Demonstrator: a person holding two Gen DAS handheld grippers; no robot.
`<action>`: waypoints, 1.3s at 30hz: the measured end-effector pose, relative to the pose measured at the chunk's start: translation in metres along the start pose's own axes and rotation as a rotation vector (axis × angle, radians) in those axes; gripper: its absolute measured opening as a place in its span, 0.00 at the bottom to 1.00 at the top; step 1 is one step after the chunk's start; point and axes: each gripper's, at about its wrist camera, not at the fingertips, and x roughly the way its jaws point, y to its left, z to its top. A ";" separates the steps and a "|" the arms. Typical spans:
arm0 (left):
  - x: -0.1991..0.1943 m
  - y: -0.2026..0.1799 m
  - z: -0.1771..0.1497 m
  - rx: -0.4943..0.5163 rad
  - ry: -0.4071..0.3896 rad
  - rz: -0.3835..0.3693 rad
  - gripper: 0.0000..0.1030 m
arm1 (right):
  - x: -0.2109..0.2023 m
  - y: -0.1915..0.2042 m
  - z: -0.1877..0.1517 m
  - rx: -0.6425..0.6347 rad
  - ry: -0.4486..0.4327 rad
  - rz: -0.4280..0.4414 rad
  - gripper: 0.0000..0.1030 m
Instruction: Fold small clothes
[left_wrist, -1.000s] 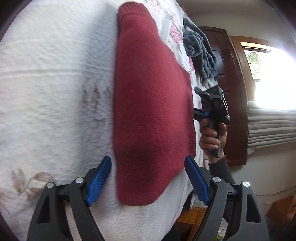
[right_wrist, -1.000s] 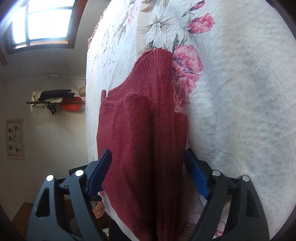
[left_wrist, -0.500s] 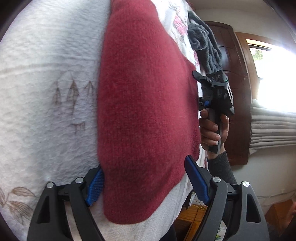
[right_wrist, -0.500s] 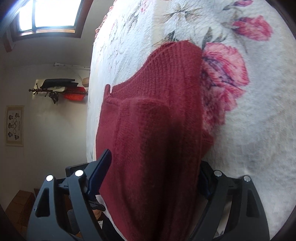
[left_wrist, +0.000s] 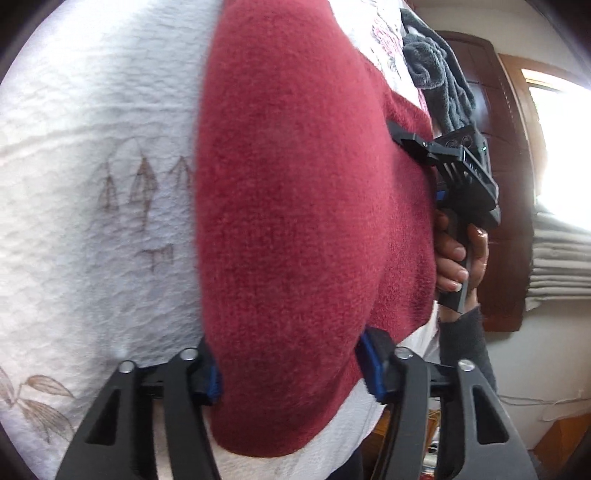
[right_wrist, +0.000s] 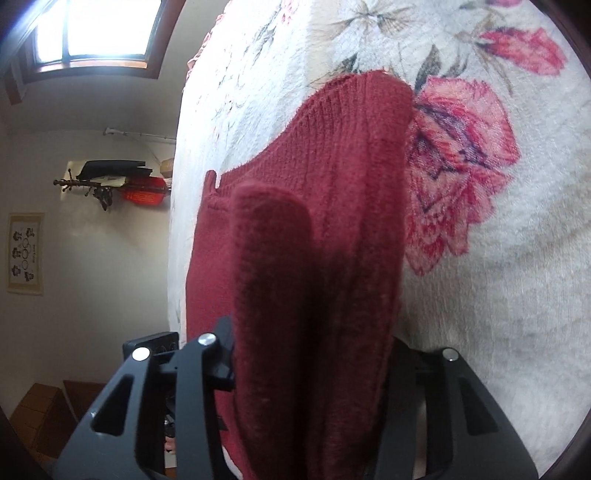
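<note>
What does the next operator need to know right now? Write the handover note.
Left gripper: jaws straddle the near edge of the red sweater; whether they have clamped it cannot be told.
Right gripper: jaws straddle the sweater's folded end, fingertips hidden by the knit; grip unclear too.
Sweater lies on the floral blanket, already folded into a narrow strip, ribbed hem at the far end in the right wrist view.
A grey garment lies farther back on the bed, seemingly unfolded.
Left: probably confirm both grips, fold the strip across, then do the grey piece.
</note>
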 end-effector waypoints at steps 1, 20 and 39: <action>-0.001 0.000 0.000 0.001 -0.001 0.006 0.48 | 0.000 0.003 -0.002 -0.002 -0.009 -0.004 0.37; -0.049 -0.042 -0.018 0.082 -0.072 0.039 0.31 | -0.016 0.077 -0.030 -0.048 -0.105 -0.017 0.32; -0.127 0.008 -0.189 -0.022 -0.237 0.025 0.31 | 0.079 0.177 -0.155 -0.114 0.062 0.095 0.32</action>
